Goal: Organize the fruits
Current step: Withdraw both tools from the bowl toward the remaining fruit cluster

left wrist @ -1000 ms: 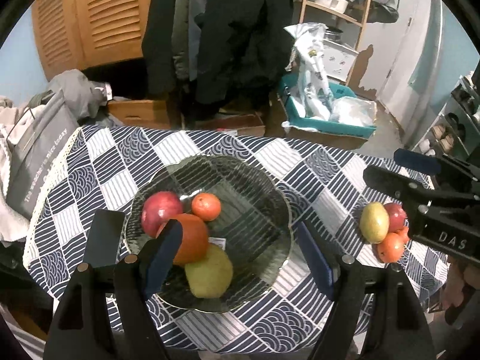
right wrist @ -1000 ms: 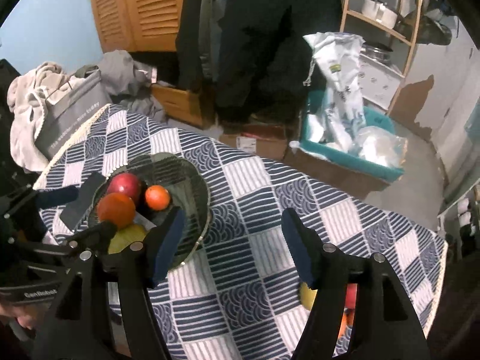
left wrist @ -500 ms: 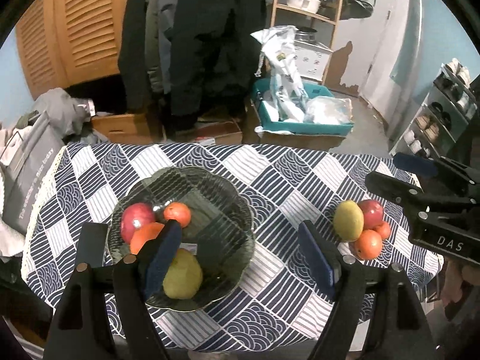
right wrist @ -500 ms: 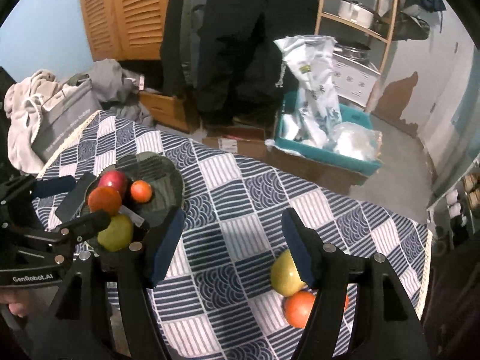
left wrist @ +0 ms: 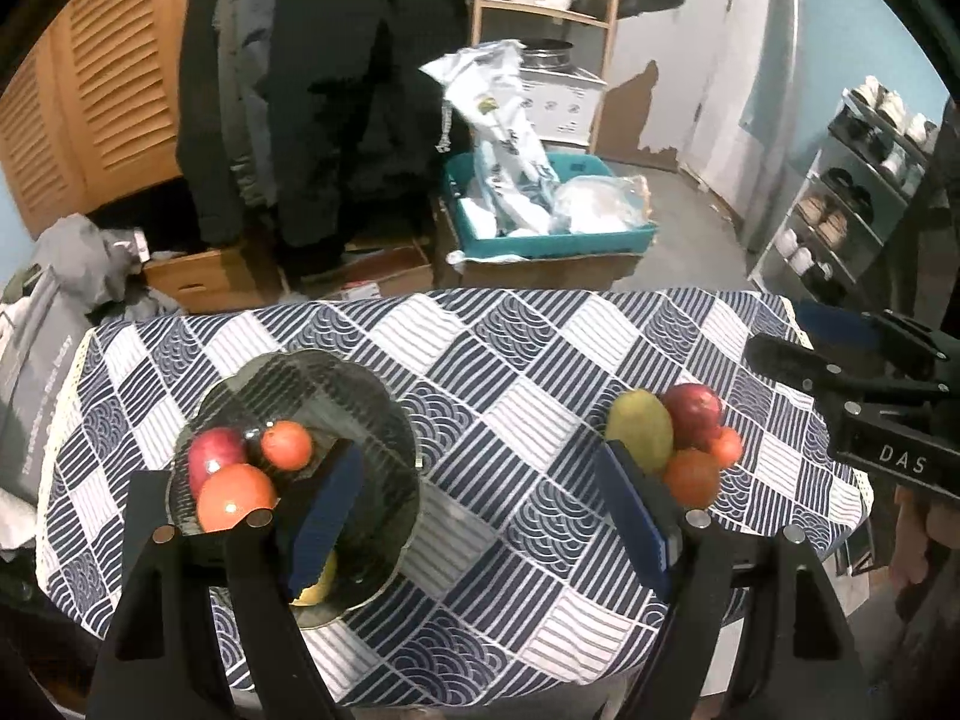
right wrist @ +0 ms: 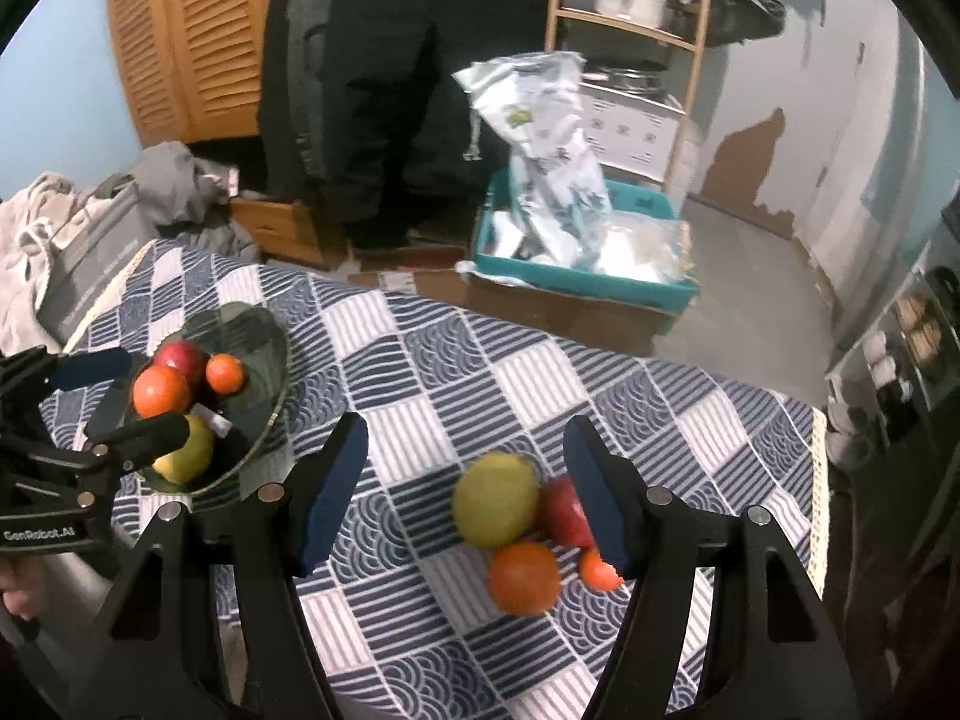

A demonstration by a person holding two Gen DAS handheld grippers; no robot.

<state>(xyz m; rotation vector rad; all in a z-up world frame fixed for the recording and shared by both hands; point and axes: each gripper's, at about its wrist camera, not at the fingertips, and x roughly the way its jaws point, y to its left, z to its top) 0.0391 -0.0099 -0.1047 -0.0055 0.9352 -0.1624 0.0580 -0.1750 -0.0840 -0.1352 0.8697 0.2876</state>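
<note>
A ribbed glass bowl (left wrist: 336,396) on the left of the table holds a red apple (left wrist: 213,459), a small orange (left wrist: 287,445), a large orange (left wrist: 234,501) and a yellow fruit (left wrist: 315,591) half hidden by my finger. A loose pile lies to the right: a yellow-green fruit (right wrist: 495,498), a red apple (right wrist: 561,510), an orange (right wrist: 523,577) and a small orange (right wrist: 594,570). My left gripper (left wrist: 480,480) hangs open above the cloth between bowl and pile. My right gripper (right wrist: 465,438) is open above the pile, holding nothing.
The checked blue-and-white tablecloth (left wrist: 516,360) covers a small table whose edges are close all round. Beyond it stand a teal crate with bags (left wrist: 540,222), cardboard boxes, hanging dark coats and a wooden shelf. Clothes and a grey bag (right wrist: 84,264) lie at the left.
Both grippers have moved right across the table. The bowl has slid left in both views, and the loose fruit pile now lies under the right gripper. Both stay open.
</note>
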